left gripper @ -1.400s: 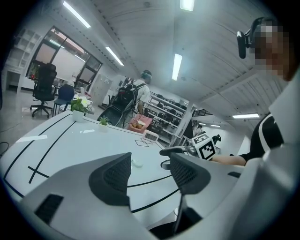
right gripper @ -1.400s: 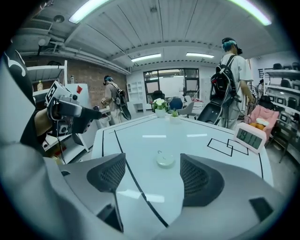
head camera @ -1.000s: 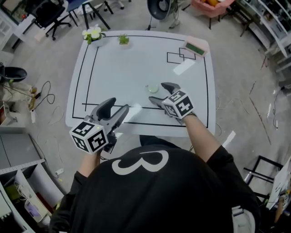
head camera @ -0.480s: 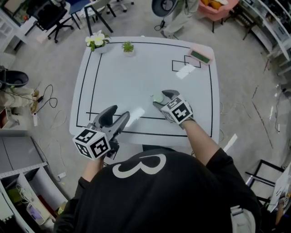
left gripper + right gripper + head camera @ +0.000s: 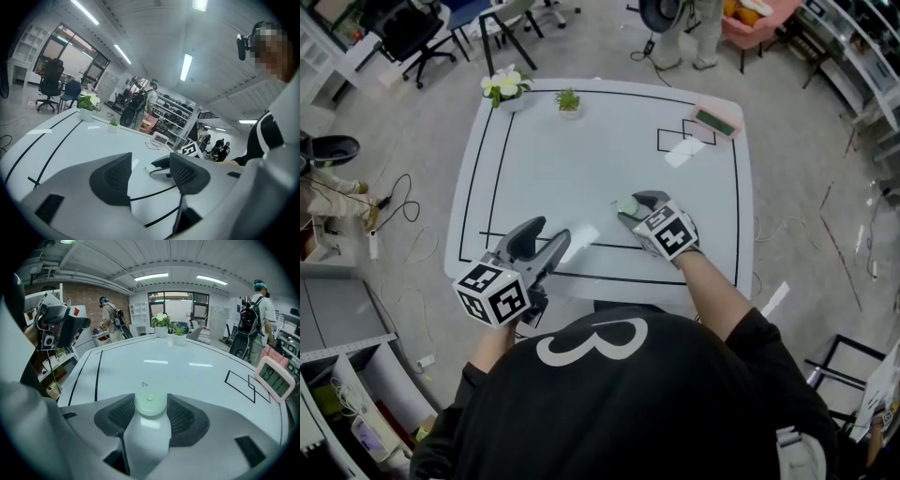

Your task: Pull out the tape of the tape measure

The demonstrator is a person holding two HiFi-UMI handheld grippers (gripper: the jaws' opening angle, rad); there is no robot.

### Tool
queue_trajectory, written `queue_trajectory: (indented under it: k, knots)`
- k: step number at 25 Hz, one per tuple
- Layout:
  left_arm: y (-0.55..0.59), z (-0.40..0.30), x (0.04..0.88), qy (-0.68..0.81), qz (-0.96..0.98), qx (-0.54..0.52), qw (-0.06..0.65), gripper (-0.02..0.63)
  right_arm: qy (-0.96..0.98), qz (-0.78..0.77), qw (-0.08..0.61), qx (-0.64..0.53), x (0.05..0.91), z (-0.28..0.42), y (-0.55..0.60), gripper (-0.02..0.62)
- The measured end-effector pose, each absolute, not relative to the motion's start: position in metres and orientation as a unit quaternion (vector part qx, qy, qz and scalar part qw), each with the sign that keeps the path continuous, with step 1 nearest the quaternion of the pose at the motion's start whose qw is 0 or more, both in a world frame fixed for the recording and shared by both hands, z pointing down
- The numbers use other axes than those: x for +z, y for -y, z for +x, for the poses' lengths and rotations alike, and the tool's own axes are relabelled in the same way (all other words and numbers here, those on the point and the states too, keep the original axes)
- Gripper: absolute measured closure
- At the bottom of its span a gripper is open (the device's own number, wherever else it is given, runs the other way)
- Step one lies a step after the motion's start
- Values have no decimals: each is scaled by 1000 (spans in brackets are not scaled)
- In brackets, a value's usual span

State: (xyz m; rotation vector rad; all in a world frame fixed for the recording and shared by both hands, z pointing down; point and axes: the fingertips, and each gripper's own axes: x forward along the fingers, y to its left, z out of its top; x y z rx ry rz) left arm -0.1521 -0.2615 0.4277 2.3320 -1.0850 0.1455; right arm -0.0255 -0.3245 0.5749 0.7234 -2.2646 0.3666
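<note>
A small round pale-green tape measure [image 5: 625, 204] lies on the white table [image 5: 581, 155], a little right of centre. My right gripper [image 5: 632, 209] points down at it. Its jaws have just been closing and both pads now sit against the sides of the tape measure [image 5: 150, 404]. A small metal tab [image 5: 144, 384] lies on the table just beyond the case. My left gripper [image 5: 551, 232] hovers near the table's front edge, left of the right one, open with nothing between its fingers [image 5: 115, 177]. In the left gripper view the right gripper [image 5: 164, 165] shows between them.
A pot of white flowers [image 5: 505, 84] and a small green plant [image 5: 569, 99] stand at the far edge. At the far right corner sits a pink clock [image 5: 714, 120], with a white slip [image 5: 682, 150] beside it. Another white strip [image 5: 579, 240] lies by the left gripper.
The right gripper has sunk slightly onto the tape measure and its jaws have narrowed around it. The left gripper has stayed in place.
</note>
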Motion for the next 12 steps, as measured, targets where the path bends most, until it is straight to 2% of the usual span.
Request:
queue_trajectory:
  k: [12]
  knots:
    - [260,-140,409,393,883,59,250,367,892,271,320,169,548,-30,314,373]
